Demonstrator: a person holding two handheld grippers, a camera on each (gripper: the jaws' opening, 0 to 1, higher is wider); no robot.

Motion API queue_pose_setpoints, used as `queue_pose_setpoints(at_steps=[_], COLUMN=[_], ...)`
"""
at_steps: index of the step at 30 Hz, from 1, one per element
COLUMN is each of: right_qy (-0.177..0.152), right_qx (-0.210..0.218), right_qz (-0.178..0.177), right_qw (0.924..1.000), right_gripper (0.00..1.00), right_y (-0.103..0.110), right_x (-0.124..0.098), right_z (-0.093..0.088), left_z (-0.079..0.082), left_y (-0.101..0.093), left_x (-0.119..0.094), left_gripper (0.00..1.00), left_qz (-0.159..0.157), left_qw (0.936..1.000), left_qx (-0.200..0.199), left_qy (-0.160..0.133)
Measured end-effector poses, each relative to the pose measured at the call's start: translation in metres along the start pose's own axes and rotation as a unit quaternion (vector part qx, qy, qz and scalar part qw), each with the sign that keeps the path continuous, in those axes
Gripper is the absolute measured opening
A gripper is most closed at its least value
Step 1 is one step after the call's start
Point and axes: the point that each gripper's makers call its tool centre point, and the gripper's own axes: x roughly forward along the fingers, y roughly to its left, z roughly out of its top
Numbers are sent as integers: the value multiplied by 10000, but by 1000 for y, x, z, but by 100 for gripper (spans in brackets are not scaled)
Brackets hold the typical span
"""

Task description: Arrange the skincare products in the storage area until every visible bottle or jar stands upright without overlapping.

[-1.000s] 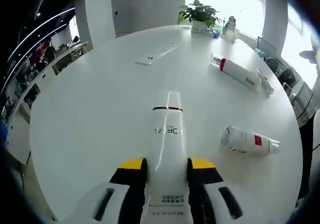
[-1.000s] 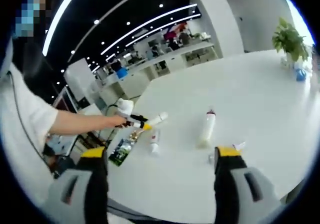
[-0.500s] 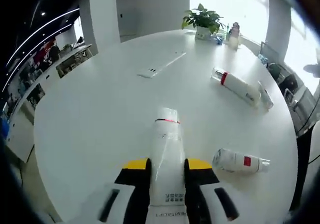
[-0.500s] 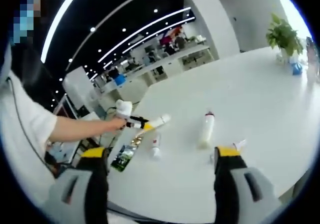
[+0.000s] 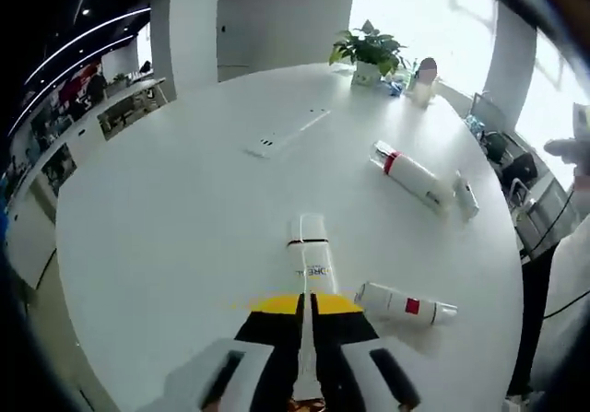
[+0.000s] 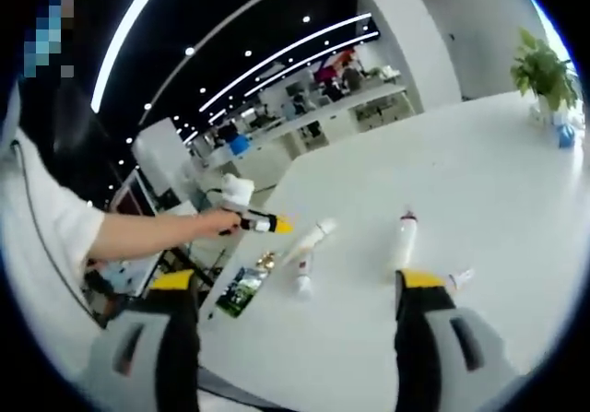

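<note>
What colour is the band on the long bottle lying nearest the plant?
Red, on a white bottle near its clear cap end. The left gripper view shows it best.

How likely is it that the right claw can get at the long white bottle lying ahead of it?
Probably yes. The right claw is open, and bare table lies between it and the long white bottle. The left claw is off to one side, clear of that path.

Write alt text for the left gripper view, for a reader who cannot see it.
The left gripper, jaws nearly closed, sits just behind a white tube lying flat on a round white table. Three more white containers lie on their sides to the right: a red-labelled bottle nearby, a red-banded bottle and a small tube farther off. A potted plant stands at the far edge.
</note>
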Motion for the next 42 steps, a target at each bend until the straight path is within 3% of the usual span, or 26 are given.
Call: queue_pose_setpoints(at_steps=[2, 5, 8, 10, 12, 13, 14, 16, 23, 27, 32, 34, 37, 39, 40, 42], right_qy=[-17, 6, 41, 31, 19, 19, 10, 5, -24, 2, -21, -41, -60, -71, -77, -36], right_qx=[103, 133, 187, 205, 223, 223, 208, 214, 435, 401, 421, 411, 401, 404, 397, 375], right_qz=[-53, -104, -171, -229, -283, -296, -358, -404, -563, -555, -559, -562, -552, -517, -470, -420], right_qw=[9999, 9999, 9997, 9995, 9994, 9993, 9991, 9990, 9975, 9977, 9975, 9976, 9977, 9978, 9981, 9984], right_gripper=[87, 87, 87, 87, 87, 87, 87, 87, 86, 86, 86, 86, 86, 86, 86, 86], right_y=[-4, -7, -11, -14, -16, -16, -19, -21, -28, -27, -28, -28, -28, -27, -25, -23], right_x=[-4, -8, -11, -13, -17, -18, -21, -23, -30, -30, -31, -32, -31, -29, -27, -23], right_z=[-3, -7, -11, -10, -10, -10, -11, -12, -20, -21, -22, -21, -19, -18, -17, -18], left_z=[-8, -16, -33, -38, -42, -32, -32, -30, -29, -28, -23, -22, -11, -11, -11, -13], left_y=[-5, -9, -10, -11, -12, -14, -10, -6, -9, -8, -10, -16, -12, -13, -13, -16], left_x=[3, 8, 19, 28, 36, 37, 36, 38, 37, 38, 36, 35, 28, 26, 25, 24], left_gripper=[33, 45, 48, 48, 47, 45, 43, 36, 25, 19, 13, 11, 7, 5, 5, 5], left_qz=[157, 139, 351, 357, 387, 270, 351, 459, 542, 537, 423, 239, 274, 225, 244, 222], left_qw=[9998, 9998, 9978, 9971, 9962, 9976, 9980, 9976, 9978, 9974, 9978, 9975, 9986, 9986, 9992, 9990], left_qx=[25, -117, 439, 489, 544, 560, 331, 341, -35, -58, -161, -488, -394, -379, -135, -226], left_qy=[-112, -61, 353, 464, 567, 305, 400, 379, 389, 484, 485, 453, 235, 288, 300, 329])
